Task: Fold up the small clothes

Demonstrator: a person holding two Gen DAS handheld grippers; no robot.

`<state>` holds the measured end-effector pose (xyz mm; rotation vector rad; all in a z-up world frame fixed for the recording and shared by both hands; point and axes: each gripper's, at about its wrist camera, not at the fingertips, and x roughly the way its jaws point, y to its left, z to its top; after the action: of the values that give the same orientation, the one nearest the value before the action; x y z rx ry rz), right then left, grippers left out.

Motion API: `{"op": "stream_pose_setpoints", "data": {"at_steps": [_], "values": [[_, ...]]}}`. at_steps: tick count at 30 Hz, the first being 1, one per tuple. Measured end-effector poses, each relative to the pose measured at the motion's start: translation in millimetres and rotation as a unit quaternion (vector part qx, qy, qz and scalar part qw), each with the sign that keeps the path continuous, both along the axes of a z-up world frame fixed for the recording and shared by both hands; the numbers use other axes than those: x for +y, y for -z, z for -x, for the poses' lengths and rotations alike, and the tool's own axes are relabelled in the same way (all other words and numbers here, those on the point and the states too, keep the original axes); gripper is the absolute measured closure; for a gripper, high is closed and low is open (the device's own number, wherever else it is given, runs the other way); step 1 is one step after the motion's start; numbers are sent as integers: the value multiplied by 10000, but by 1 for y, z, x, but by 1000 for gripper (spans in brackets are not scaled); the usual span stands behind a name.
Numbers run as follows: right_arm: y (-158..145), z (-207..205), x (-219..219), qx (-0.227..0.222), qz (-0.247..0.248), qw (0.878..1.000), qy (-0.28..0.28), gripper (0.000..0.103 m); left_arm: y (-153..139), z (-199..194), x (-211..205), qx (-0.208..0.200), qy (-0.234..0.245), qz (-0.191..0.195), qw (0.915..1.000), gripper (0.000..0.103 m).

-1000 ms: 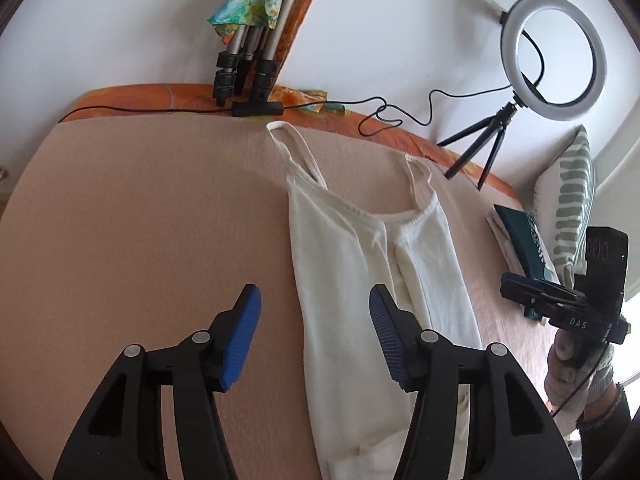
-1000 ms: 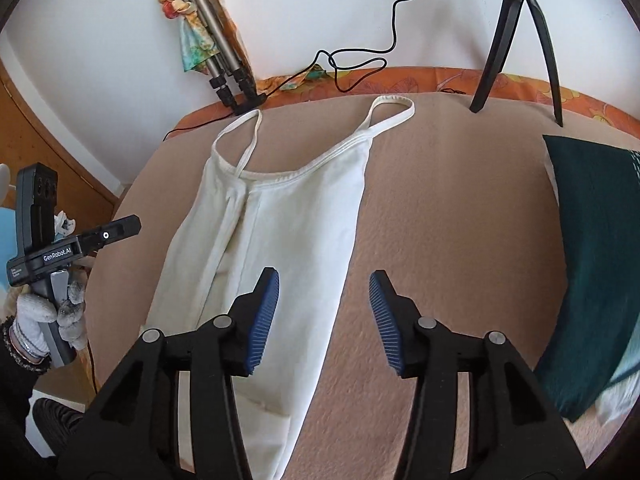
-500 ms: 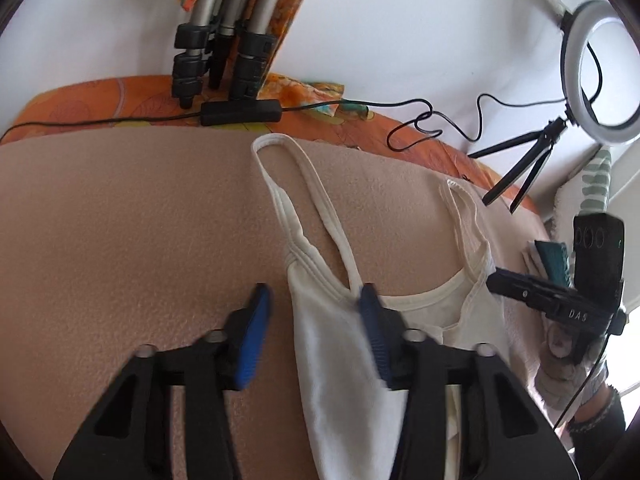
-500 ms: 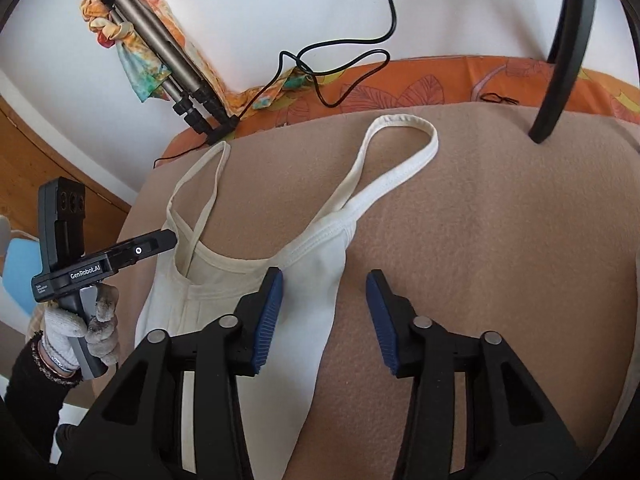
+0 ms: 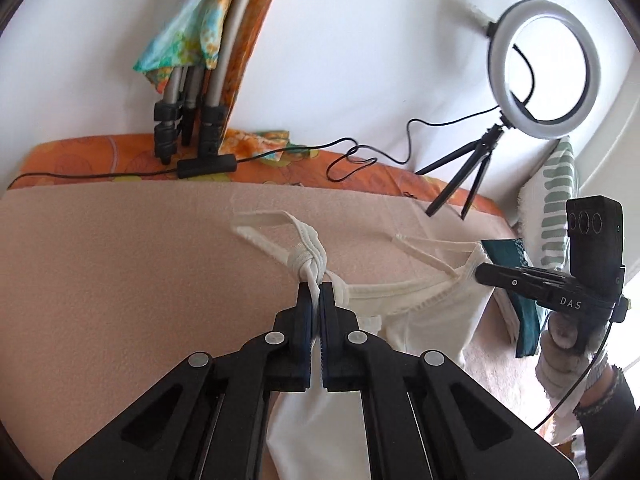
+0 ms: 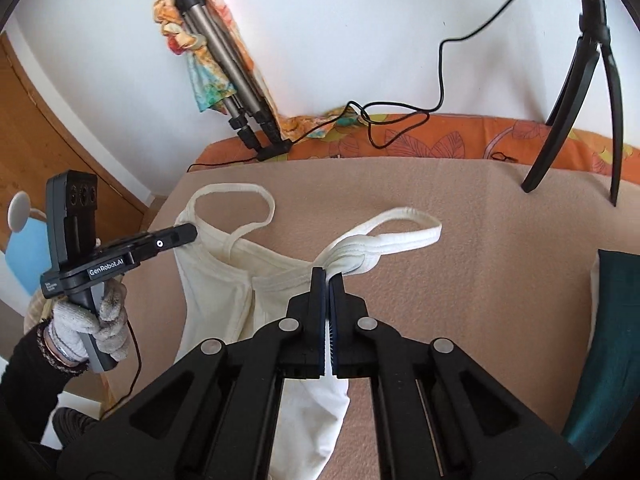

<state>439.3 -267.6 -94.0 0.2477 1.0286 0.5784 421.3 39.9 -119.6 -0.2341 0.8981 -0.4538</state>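
A cream strappy top (image 5: 432,308) lies on the beige blanket (image 5: 100,280); it also shows in the right wrist view (image 6: 224,280). My left gripper (image 5: 316,290) is shut on the top's left shoulder corner, where the strap (image 5: 272,220) bunches. My right gripper (image 6: 328,276) is shut on the right shoulder corner, below its strap (image 6: 404,224). The neckline hangs taut between both grippers, lifted off the blanket. The right gripper also shows in the left wrist view (image 5: 484,270), and the left gripper shows in the right wrist view (image 6: 192,232).
A ring light on a small tripod (image 5: 544,64) stands at the back right. A folded tripod (image 5: 188,120) with a cable (image 5: 360,156) leans on the wall. A dark green garment (image 6: 600,340) and a striped pillow (image 5: 556,200) lie at the right edge.
Both grippers moved forward to the shoulder corners and shut on them. The top's upper edge is now raised and bunched at the straps.
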Motion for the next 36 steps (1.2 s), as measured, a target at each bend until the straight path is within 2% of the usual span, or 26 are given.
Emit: {"op": "stream_pose_setpoints", "data": {"at_steps": [2,4,6,10,12,16,19,24,26,28,32,34,36], "values": [[-15,20,3,-92,52,9999,22,101,-14,20,-4,-125,70,-26,9999,101],[-31,43,5,-161,68,9998,46,101,-24,44,-6,-339,108,-212,9991,101],[-48,68,10,-287,149,9995,-5,101,-32,66,-5,-379,157,-223,9989,101],[-67,125,17,-448,287,9985,-100,101,-36,113,-1,-423,161,-309,9985,101],[-70,153,27,-542,556,9968,-194,101,-33,136,-1,-428,164,-380,9982,101],[-66,204,38,-683,872,9934,-303,101,-24,181,-1,-420,248,-386,9981,101],[-50,227,37,-543,847,9946,-238,101,-11,210,-3,-425,362,-494,9972,101],[-17,250,35,-395,1032,9938,-75,101,14,231,0,-307,317,-545,9975,101],[-12,255,31,-387,995,9943,46,101,19,237,4,-244,259,-358,9987,101],[-6,261,31,-295,1072,9938,52,101,21,246,0,-315,317,-508,9977,101],[10,274,22,218,1485,9887,16,98,28,263,-3,-129,605,-908,9939,99],[5,281,12,369,1595,9865,-10,98,27,268,4,82,677,-950,9931,97],[-16,289,-2,163,1379,9902,149,98,18,277,17,150,685,-694,9951,97]]}}
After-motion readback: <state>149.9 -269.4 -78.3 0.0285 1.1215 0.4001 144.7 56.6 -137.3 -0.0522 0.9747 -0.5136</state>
